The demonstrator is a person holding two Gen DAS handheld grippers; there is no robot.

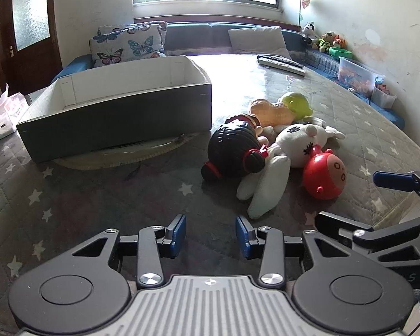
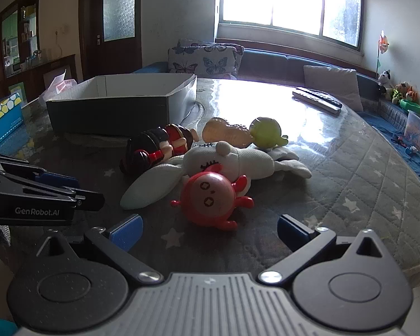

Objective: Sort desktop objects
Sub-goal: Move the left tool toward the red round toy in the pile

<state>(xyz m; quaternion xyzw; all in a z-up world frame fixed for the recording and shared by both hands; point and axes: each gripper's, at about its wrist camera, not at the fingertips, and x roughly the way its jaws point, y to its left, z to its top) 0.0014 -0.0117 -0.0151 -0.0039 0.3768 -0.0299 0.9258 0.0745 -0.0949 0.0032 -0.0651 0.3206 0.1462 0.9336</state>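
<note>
A pile of toys lies on the quilted table: a red round toy [image 1: 325, 175] [image 2: 210, 196], a white plush rabbit [image 1: 280, 165] [image 2: 238, 161], a black-haired doll [image 1: 233, 147] [image 2: 156, 147], a peanut-shaped toy [image 1: 270, 112] [image 2: 226, 134] and a yellow-green toy [image 1: 295, 103] [image 2: 266, 131]. An open grey cardboard box [image 1: 117, 123] [image 2: 109, 112] stands to the left of them. My left gripper [image 1: 210, 235] is open and empty, low over the table in front of the pile. My right gripper [image 2: 208, 231] is open wide and empty, just short of the red toy.
Remote controls [image 1: 281, 64] [image 2: 317, 99] lie at the table's far side. A tissue pack [image 1: 7, 112] sits left of the box, and a blue dotted box [image 2: 2, 120] at the far left. A sofa with butterfly cushions [image 1: 128, 42] runs behind the table.
</note>
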